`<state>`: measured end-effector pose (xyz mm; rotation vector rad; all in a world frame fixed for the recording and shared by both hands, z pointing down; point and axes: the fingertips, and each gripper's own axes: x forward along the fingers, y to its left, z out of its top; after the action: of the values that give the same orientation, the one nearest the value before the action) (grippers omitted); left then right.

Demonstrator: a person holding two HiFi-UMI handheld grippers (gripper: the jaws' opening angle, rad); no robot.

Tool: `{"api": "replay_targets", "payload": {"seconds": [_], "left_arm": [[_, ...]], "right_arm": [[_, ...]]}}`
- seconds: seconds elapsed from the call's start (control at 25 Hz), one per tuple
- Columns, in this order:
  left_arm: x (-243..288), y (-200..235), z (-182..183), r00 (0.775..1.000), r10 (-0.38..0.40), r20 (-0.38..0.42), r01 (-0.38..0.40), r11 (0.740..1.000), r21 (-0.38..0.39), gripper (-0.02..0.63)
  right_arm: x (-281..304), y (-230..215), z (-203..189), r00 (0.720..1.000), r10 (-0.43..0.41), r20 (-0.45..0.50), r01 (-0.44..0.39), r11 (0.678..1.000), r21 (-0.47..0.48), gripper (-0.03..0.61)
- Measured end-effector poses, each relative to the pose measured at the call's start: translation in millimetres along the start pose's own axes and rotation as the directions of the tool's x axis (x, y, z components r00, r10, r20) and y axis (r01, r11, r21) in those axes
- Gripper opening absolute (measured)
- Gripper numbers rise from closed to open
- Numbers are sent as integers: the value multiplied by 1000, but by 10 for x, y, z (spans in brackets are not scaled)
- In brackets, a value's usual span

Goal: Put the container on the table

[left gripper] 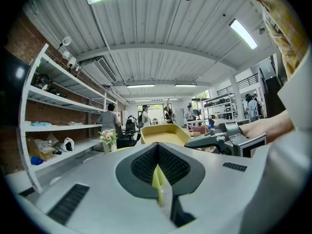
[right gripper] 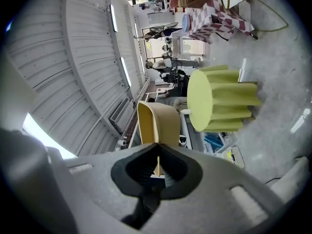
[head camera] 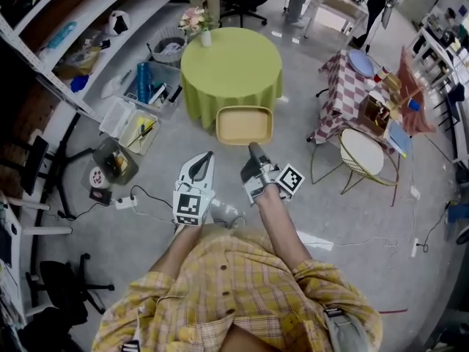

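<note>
**Container held in the air short of the green tabletop**

The tan container [head camera: 245, 125] is off the round green tabletop [head camera: 231, 64]. In the head view it hangs at the tabletop's 6 o'clock side, in front of the hanging cloth, with its open side up.

The right tool [head camera: 253, 149] grips it at the container's own 6 o'clock rim. In the right gripper view that rim stands as a thin edge pinched between the closed jaws.

The left tool [head camera: 207, 156] sits at about 8 o'clock from the container, near it but apart. Its jaws are drawn to a narrow slit with nothing between them.

A small vase of flowers [head camera: 194, 22] stands at the tabletop's 11 o'clock edge. At 3 o'clock from the tabletop, on the grey floor [head camera: 293, 211], are a checked-cloth table [head camera: 348, 86] and a round-seated chair [head camera: 363, 152].
</note>
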<state>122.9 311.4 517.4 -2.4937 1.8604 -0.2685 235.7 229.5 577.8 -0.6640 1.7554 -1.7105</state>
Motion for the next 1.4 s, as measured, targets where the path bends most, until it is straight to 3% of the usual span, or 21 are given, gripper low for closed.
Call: {"api": "replay_targets", "payload": {"seconds": [0.28,0.68,1.08,1.4], "left_arm": [[62,93,-91,1000,29,-8,-29,999,-41,6],[448,382,-190,1000,-9,-3,9,999,-44,6],[1036,974,-334,999,-50,4,50,997,-51,6],[1579,1637,-249,992,-126,0,126,991,-38,6]], "right_arm": [[44,-22,-1,1000,5,-15,-5,1000,-9,11],[428,-182,146,1000,-25,16,25,999,-22,11],[1194,-367,324,998,-41,49,42,999,-18,11],[1900,-270,501,990,-30,137,33,999,-20,11]]}}
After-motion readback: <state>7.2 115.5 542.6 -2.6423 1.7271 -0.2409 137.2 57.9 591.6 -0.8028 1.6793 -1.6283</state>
